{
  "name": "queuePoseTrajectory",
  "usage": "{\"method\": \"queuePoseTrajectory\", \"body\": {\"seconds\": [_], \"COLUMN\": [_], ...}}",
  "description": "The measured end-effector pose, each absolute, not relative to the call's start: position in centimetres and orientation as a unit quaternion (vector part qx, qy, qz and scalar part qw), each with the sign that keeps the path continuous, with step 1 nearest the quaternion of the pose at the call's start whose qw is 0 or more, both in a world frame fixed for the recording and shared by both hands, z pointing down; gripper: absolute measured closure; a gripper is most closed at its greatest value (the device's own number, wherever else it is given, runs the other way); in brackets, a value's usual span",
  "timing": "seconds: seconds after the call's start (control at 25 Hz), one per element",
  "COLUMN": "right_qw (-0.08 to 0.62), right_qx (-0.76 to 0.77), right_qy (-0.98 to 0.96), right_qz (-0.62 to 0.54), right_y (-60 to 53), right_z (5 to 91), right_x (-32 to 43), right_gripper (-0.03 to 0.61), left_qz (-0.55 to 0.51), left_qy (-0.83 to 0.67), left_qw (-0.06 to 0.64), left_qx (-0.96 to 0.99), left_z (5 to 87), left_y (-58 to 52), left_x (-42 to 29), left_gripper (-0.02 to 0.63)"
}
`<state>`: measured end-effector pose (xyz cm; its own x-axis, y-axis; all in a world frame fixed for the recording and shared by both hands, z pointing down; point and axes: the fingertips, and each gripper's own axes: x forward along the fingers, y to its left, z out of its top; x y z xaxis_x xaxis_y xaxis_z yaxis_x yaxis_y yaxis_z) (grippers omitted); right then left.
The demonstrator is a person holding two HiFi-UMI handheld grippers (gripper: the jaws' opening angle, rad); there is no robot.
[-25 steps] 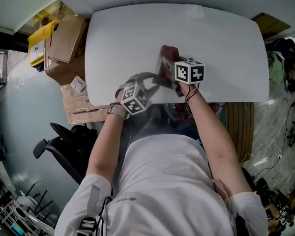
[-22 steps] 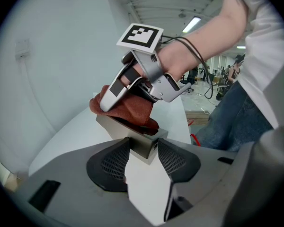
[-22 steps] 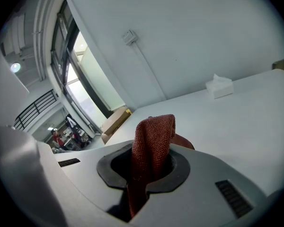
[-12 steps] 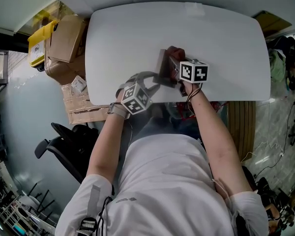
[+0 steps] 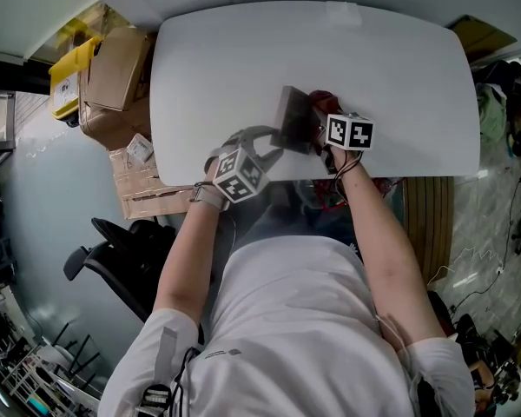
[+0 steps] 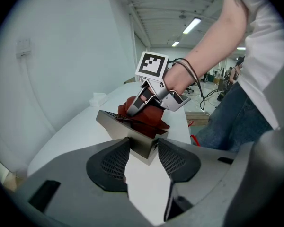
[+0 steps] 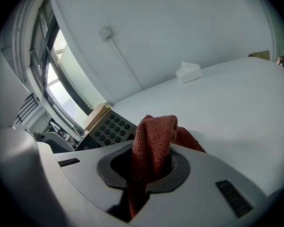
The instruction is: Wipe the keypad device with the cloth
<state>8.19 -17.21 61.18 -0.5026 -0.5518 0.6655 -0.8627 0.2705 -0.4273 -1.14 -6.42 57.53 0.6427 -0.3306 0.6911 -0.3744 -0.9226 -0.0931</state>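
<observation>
My left gripper point(image 6: 143, 148) is the tool closest to me, and its two jaws are spread wide but pinching the near corner of the keypad device point(image 6: 128, 126). Both dark pads point(image 6: 114, 161) touch the gray sides of that corner. The keypad device is a gray box with a slanted top, and it sits on the white table point(image 5: 373, 59) near the edge by my body. My right gripper point(image 7: 146, 167) has its jaws pressed together on the red cloth point(image 7: 154, 141), which sticks up from between them in a bunched fold. From my left gripper view I can see the right gripper point(image 6: 154, 93) reaching down with the red cloth point(image 6: 146, 115) resting on the far right part of the top of the box. From my right gripper view the round dark keys point(image 7: 109, 126) show just to the left of the cloth. From my head view the keypad device point(image 5: 293, 118) lies between my two grippers, with the red cloth point(image 5: 321, 102) at its right side. Farther back on the table is a small white lump point(image 7: 188, 72). Off the table on my left are cardboard boxes point(image 5: 117, 68) and a yellow bin point(image 5: 69, 72).
</observation>
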Motion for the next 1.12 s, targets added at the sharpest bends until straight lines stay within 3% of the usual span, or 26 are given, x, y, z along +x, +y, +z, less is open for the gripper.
{"method": "queuePoseTrajectory", "body": {"seconds": [0.32, 0.68, 1.12], "right_qw": [0.187, 0.253, 0.246], "right_qx": [0.476, 0.477, 0.466], "right_qy": [-0.757, -0.742, -0.761], "right_qz": [0.407, 0.397, 0.377], "right_y": [-17.4, -15.4, -16.7], "right_z": [61.7, 64.7, 61.9], "right_x": [8.7, 11.1, 10.5], "right_gripper": [0.525, 0.525, 0.525], "left_qz": [0.373, 0.371, 0.373], "left_qy": [-0.194, -0.196, -0.194], "left_qw": [0.031, 0.032, 0.030], "left_qx": [0.907, 0.907, 0.907], "left_z": [57.6, 57.6, 57.6], "left_y": [-6.6, -6.5, -6.5], "left_x": [-1.3, -1.3, -1.2], "left_gripper": [0.434, 0.434, 0.434]}}
